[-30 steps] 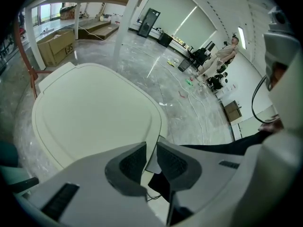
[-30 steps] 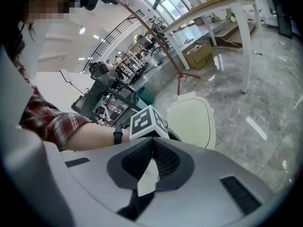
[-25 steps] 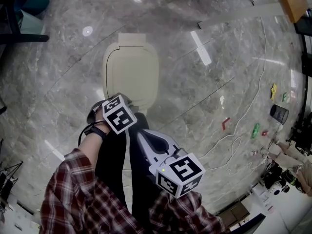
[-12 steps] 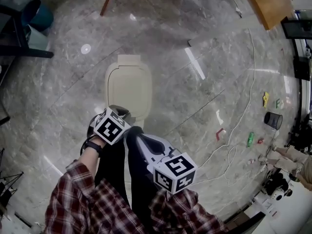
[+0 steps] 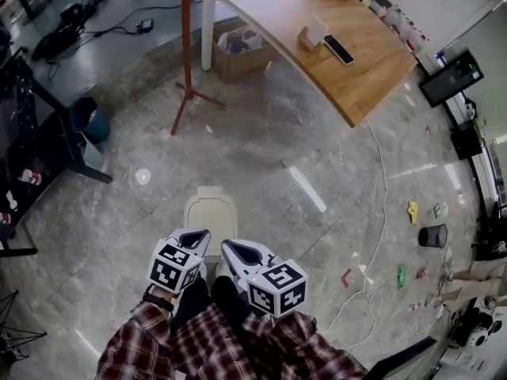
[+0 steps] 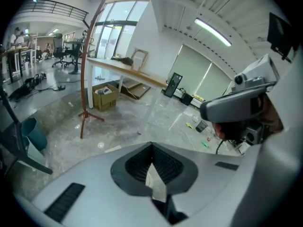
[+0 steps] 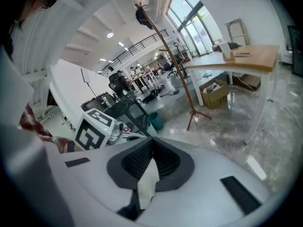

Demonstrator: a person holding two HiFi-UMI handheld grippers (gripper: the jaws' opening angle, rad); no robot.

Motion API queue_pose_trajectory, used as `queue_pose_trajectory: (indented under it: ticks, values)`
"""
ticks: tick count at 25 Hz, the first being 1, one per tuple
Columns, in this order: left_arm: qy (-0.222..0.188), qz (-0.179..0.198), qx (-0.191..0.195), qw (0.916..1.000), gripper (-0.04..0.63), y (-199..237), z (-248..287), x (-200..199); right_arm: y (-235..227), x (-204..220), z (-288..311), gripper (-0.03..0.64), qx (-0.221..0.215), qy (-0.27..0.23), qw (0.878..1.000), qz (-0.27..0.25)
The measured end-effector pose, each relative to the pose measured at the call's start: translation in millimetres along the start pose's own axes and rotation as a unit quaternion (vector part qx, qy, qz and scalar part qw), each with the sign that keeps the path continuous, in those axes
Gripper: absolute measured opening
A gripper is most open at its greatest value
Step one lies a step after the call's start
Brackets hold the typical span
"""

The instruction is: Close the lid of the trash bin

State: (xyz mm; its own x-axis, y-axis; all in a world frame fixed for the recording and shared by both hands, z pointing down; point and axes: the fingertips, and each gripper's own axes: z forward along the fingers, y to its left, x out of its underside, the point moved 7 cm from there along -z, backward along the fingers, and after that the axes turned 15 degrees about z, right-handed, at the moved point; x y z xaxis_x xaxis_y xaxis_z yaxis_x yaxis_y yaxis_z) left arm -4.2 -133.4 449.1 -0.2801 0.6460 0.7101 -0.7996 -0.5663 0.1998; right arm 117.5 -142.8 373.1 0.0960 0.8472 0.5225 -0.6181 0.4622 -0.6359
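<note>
Beige trash bin (image 5: 211,216), red plaid sleeves (image 5: 139,347)

Left gripper (image 5: 196,234), fingers just closed on nothing, beside right gripper (image 5: 227,245), fingers together too.

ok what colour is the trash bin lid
Plain cream-beige, no pattern. The trash bin lid shows best in the head view.

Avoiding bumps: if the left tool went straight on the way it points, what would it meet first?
Probably the marble floor, right of the red stand. Nothing nearer shows ahead of the left tool, though depth is unclear.
</note>
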Motion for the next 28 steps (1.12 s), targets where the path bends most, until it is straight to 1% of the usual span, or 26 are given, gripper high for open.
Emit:
queue_pose_trajectory:
  ticks: [3,6,8,10,12,15,17,21,24,28]
  values:
    - [-0.045,0.012,-0.016,0.9988,0.011,-8.8,-45.1,-46.8,32.8,-44.1,-22.9,0.012,-0.016,-0.032,0.999,-0.041]
    - [-0.086,0.035,-0.03,0.9952,0.011,-28.9,-89.0,-81.2,63.7,-62.8,-51.0,0.012,-0.034,-0.054,0.996,-0.063]
    - [-0.123,0.06,-0.046,0.9895,0.011,-40.8,-115.9,-104.7,83.1,-71.0,-69.0,0.012,-0.046,-0.072,0.993,-0.086]
    - [-0.156,0.085,-0.065,0.9819,0.011,-50.8,-140.0,-125.0,101.2,-78.0,-86.2,0.012,-0.057,-0.095,0.988,-0.109]
    - [-0.19,0.1,-0.08,0.9733,0.011,-57.8,-159.1,-145.6,115.7,-88.9,-102.2,0.012,-0.066,-0.12,0.982,-0.13]
    - [-0.24,0.091,-0.087,0.9626,0.011,-68.1,-181.5,-166.4,130.1,-101.2,-119.7,0.012,-0.076,-0.146,0.975,-0.152]
    - [-0.26,0.081,-0.087,0.9583,0.011,-76.1,-193.5,-170.5,136.6,-103.5,-126.5,0.012,-0.087,-0.151,0.973,-0.154]
    - [-0.292,0.081,-0.098,0.9478,0.011,-88.7,-209.9,-176.3,146.9,-108.2,-138.2,0.012,-0.098,-0.169,0.965,-0.177]
    - [-0.302,0.075,-0.106,0.9445,0.011,-91.2,-215.6,-176.1,150.8,-107.4,-141.2,0.012,-0.099,-0.181,0.959,-0.193]
    - [-0.309,0.07,-0.107,0.9424,0.011,-92.9,-216.9,-177.5,151.7,-108.0,-143.1,0.012,-0.101,-0.174,0.959,-0.2]
